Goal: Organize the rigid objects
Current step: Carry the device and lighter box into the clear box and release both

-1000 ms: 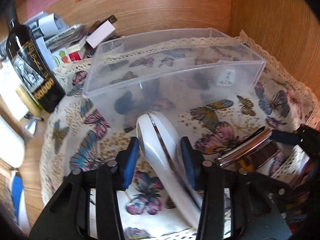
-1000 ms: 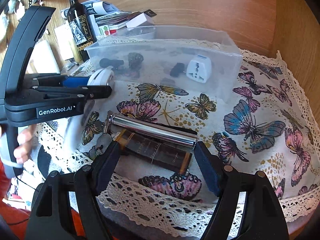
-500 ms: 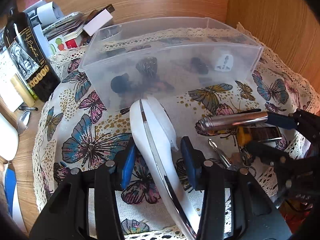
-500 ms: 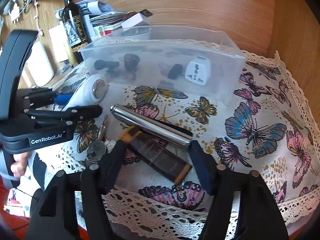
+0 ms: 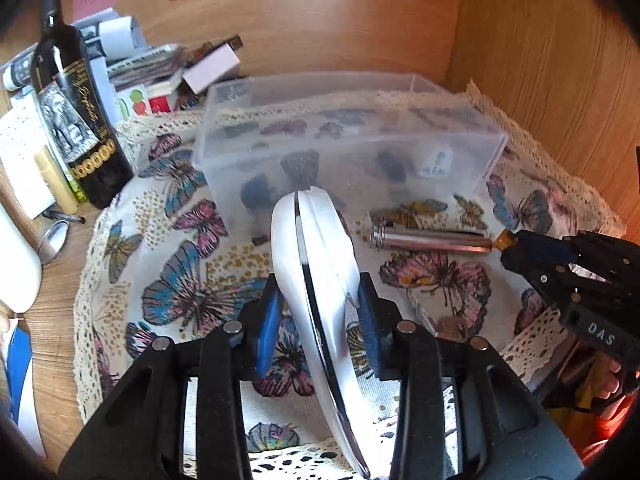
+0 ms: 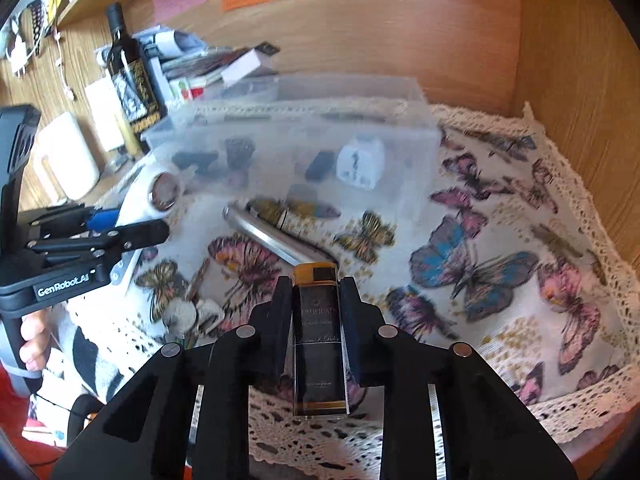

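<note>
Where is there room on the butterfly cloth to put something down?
The widest bare patch of butterfly cloth lies right of the metal tube, between the clear box and the lace edge. Another lies between the wine bottle and the white device. It is crowded near the keys and left hand-held gripper.

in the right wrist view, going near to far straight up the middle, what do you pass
right gripper shut on the dark bottle → metal tube on the butterfly cloth → clear plastic box with the white plug adapter inside → wooden back wall
</note>
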{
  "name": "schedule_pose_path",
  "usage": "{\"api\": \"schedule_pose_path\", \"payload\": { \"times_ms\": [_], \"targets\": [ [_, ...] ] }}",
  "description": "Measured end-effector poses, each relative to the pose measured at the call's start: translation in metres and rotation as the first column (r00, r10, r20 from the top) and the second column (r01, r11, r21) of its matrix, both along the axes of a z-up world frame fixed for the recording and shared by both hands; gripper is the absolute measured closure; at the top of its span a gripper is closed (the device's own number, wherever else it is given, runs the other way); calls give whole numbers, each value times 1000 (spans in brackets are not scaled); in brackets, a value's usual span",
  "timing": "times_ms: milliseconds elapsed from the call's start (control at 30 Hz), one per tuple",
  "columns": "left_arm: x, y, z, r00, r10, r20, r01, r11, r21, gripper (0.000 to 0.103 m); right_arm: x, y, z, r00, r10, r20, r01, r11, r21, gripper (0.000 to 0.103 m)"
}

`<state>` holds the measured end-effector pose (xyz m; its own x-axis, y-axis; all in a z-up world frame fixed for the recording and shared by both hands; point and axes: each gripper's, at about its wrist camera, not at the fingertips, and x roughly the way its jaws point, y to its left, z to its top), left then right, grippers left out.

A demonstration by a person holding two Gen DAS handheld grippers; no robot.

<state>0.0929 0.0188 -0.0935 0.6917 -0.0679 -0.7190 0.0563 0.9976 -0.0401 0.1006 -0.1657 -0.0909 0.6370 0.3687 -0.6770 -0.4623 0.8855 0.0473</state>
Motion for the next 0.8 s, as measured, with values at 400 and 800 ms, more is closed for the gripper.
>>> {"api": "schedule_pose_path", "payload": {
  "times_ms": [400,800],
  "targets": [
    [0,17,58,983,45,175,-41,999,-28,67,23,-2,58,982,-57,177,50,998,45,81],
    [10,28,111,954,40,296,-33,999,-29,67,46,5,86,965,-58,256,42,997,67,81]
  ]
}}
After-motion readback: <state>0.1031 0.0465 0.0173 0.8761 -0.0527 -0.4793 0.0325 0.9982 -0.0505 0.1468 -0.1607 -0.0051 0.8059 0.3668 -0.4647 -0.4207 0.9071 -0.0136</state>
